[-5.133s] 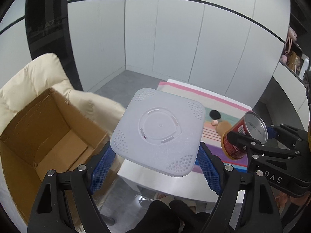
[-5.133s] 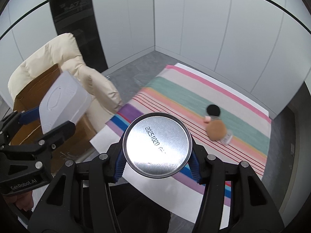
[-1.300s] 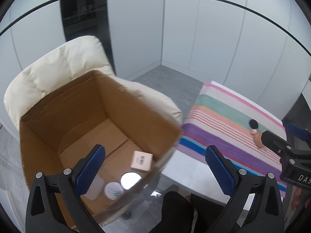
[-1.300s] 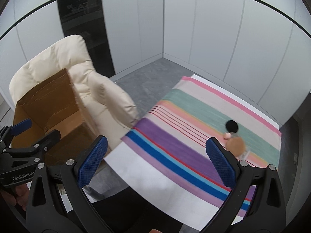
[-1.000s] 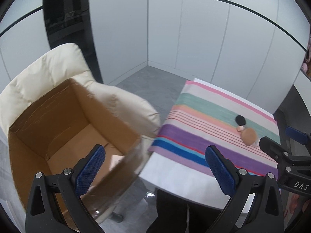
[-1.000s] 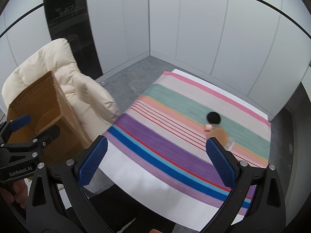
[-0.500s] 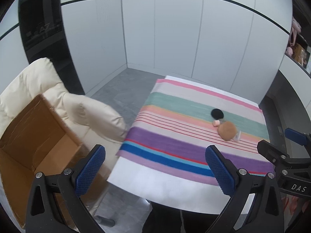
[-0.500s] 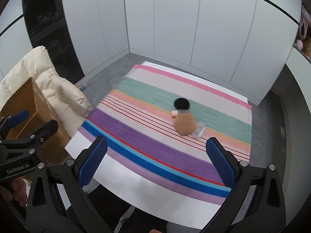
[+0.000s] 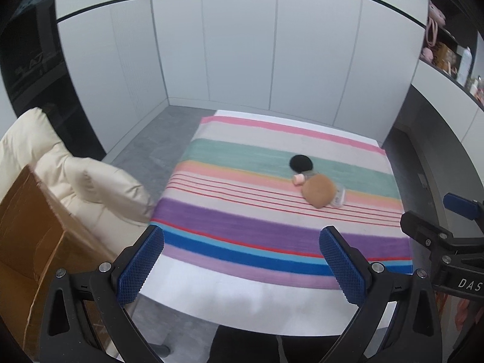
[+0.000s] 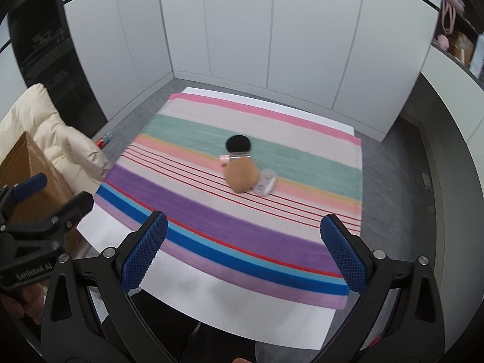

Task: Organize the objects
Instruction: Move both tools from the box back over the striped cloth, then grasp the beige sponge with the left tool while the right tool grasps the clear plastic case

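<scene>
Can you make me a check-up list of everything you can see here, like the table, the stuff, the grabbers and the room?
Surface: white table covered by a striped cloth.
Job's things: black round disc, small pink piece, brown round object and clear oblong item clustered mid-cloth; which ones touch is too blurred to tell.
Box: cardboard box on the cream chair, left of the table.
Clutter: small red item on the floor.
Grippers: left gripper open, empty; right gripper open, empty.
Cables: nothing seen.
Surroundings: white wall panels, grey floor, shelf with items at right.
</scene>
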A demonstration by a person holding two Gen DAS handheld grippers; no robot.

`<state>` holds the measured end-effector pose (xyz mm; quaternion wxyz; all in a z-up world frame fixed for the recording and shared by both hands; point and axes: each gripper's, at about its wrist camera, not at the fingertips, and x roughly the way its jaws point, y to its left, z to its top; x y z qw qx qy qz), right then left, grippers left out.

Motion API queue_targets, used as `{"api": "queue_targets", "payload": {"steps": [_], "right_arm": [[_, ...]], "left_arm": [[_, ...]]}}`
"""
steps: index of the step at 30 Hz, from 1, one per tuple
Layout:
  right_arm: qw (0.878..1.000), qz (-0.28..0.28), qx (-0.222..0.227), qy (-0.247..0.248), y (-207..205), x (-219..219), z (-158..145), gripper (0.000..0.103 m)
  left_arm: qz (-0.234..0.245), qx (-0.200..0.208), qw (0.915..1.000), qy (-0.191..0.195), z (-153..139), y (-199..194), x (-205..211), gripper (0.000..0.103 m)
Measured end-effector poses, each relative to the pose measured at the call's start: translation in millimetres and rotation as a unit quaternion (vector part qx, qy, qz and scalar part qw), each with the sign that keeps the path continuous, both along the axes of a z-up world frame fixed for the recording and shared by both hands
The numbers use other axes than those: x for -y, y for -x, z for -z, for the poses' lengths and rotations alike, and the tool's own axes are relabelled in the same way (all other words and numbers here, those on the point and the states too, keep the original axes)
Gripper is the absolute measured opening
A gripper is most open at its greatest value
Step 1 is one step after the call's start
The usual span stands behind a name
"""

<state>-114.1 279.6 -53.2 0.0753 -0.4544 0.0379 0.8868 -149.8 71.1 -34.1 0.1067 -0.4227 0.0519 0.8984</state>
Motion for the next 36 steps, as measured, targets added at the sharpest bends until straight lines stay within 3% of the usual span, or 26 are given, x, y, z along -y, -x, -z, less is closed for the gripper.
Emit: {"api": "queue_targets", "payload": {"steps": [4,8,12,16,20,22,25,28,36], "right_arm": [[1.000,0.011,0.012,-0.004,-1.7,-17.7,10.8,0.102],[0.997,0.020,0.015,-0.073,-1.8,-27.1,25.9,0.102],[0.998,0.034,0.039,-0.026,8.9,-49.5,52.3,0.102],[0.998,0.038,0.047,-0.021,24.8,-62.5,77.9,0.102],[0.998,0.035,0.050,-0.018,43.1,-71.0,100.3,0.102],[0.998,0.027,0.055,-0.011,52.6,-73.0,112.2,0.096],[0.998,0.020,0.064,-0.020,64.3,-73.0,134.1,0.094],[0.997,0.021,0.071,-0.017,72.6,-82.1,154.2,0.093],[0.997,0.035,0.065,-0.022,77.4,-104.7,179.8,0.093]], "left_arm": [[0.020,0.002,0.9998,0.001,6.3,8.1,-20.6,0.103],[0.049,0.011,0.9980,0.039,33.8,11.0,-44.4,0.103],[0.055,0.030,0.9971,0.043,62.0,22.4,-57.0,0.102],[0.058,0.048,0.9971,0.011,83.6,40.6,-66.3,0.102],[0.077,0.038,0.9961,0.020,102.5,56.3,-82.9,0.102],[0.079,0.032,0.9963,0.013,111.4,64.4,-88.5,0.102],[0.094,0.039,0.9948,0.003,130.8,80.1,-100.4,0.095],[0.111,0.041,0.9929,0.001,147.8,94.6,-111.8,0.094],[0.168,0.059,0.9840,-0.015,181.8,125.2,-144.9,0.094]]}}
